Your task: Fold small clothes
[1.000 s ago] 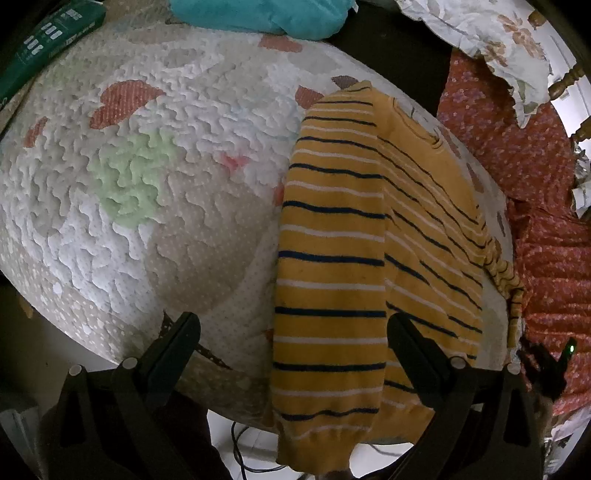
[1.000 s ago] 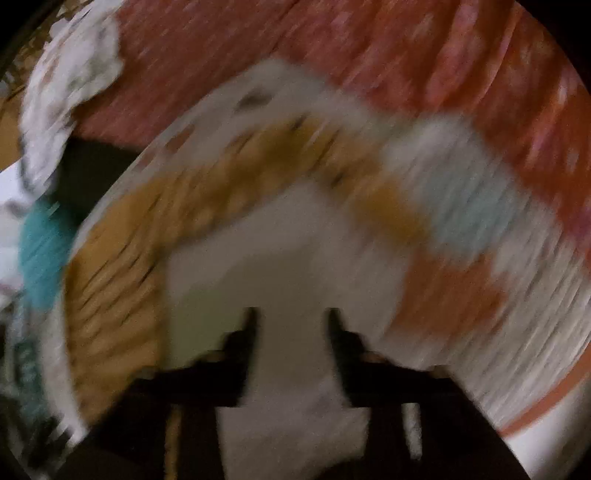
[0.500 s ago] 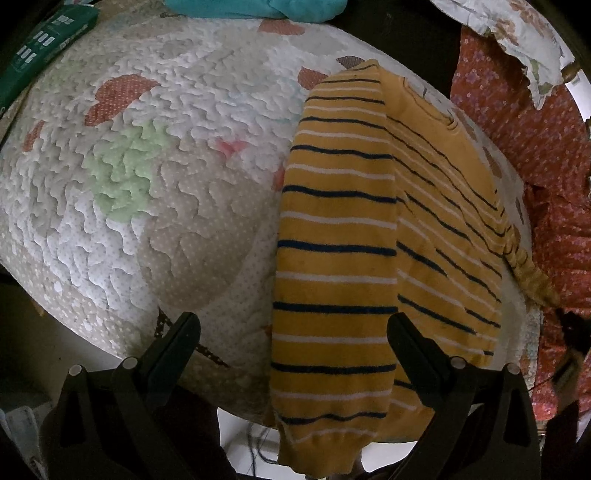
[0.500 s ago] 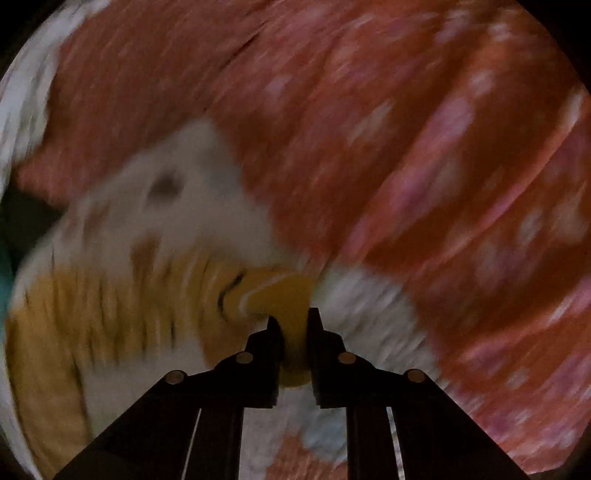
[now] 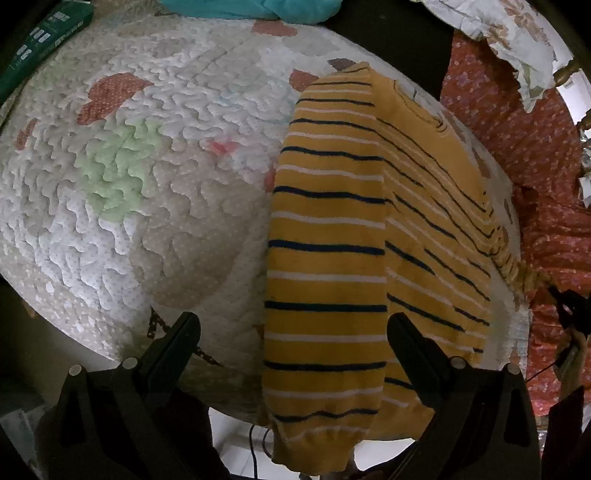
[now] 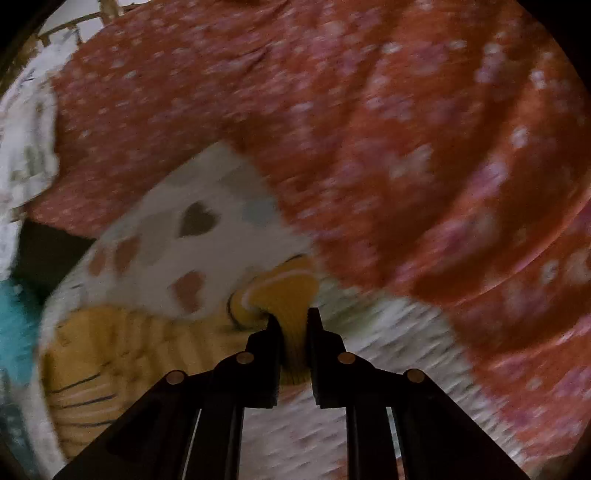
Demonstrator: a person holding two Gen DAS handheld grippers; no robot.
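A small yellow sweater (image 5: 351,229) with dark and white stripes lies on a quilted mat (image 5: 147,177). One sleeve is folded over its front and its hem hangs over the near edge. My left gripper (image 5: 291,332) is open and empty, its jaws wide apart above the near edge of the mat and the hem. My right gripper (image 6: 293,321) is shut on the cuff of the other sleeve (image 6: 284,291), at the mat's edge beside the red cloth. The sweater's body (image 6: 110,343) shows blurred at the lower left of the right wrist view.
A red floral cloth (image 5: 524,155) lies right of the mat and fills most of the right wrist view (image 6: 406,129). A teal garment (image 5: 251,7) lies at the mat's far edge. A green box (image 5: 40,48) sits far left. The mat's near edge drops to the floor.
My right gripper swung across to the sleeve cuff, closed on it and now holds it, the sleeve stretched out to the right. My left gripper has stayed open and nearly still.
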